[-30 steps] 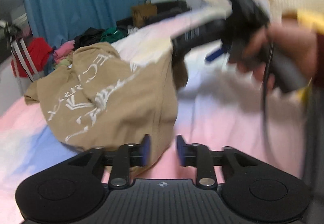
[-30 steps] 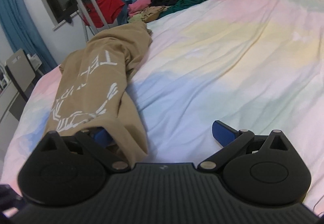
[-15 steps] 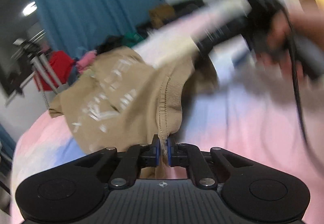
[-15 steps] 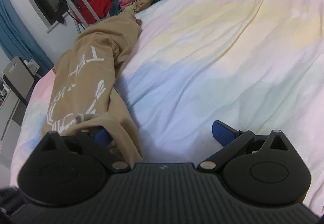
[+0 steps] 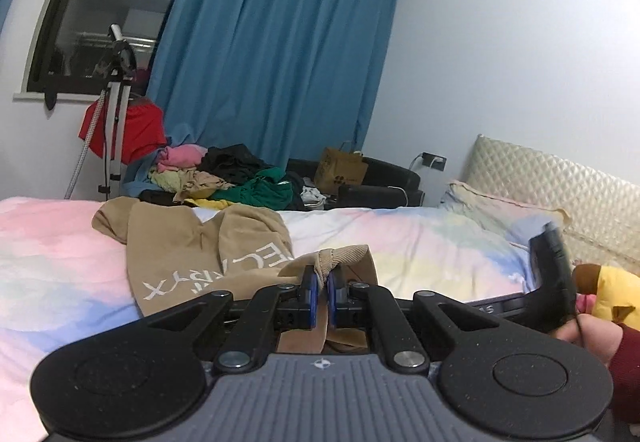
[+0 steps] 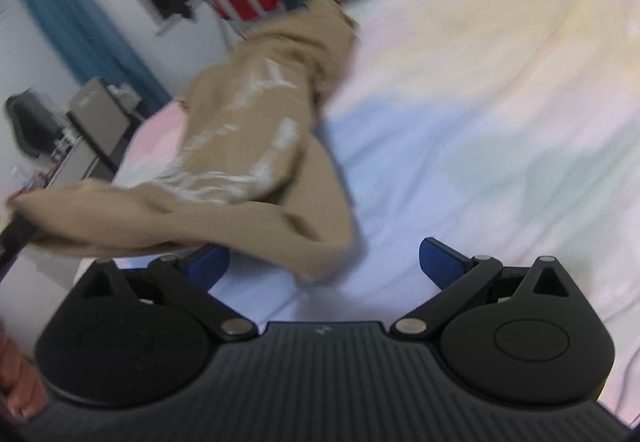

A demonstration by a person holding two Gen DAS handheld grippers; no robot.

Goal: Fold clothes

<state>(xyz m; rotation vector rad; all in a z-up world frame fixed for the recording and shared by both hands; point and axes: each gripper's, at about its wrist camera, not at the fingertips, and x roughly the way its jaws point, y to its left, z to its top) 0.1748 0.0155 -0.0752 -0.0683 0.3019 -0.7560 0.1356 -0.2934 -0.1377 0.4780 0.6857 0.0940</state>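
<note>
A tan garment (image 5: 180, 254) with white lettering lies stretched across the pastel bedsheet (image 5: 420, 242). My left gripper (image 5: 323, 296) is shut on the garment's ribbed hem, which bunches up above its blue pads. In the right wrist view the same tan garment (image 6: 248, 146) is blurred, with one end lifted toward the lower left. My right gripper (image 6: 324, 262) stands open just above the sheet; a fold of the garment hangs between its fingers without being pinched. In the left wrist view the right gripper's black body appears at the right, held by a hand (image 5: 588, 334).
A heap of unfolded clothes (image 5: 224, 178) lies at the bed's far edge, by a blue curtain (image 5: 276, 54) and a tripod (image 5: 114, 122) draped in red. A pillow (image 5: 492, 210), padded headboard (image 5: 560, 194) and yellow plush toy (image 5: 612, 294) are at right. A desk (image 6: 80, 146) stands beside the bed.
My left gripper shut on the garment's hem, then rose and rolled, lifting that end. The right gripper shifted over the sheet, still open, and its view has gone blurry.
</note>
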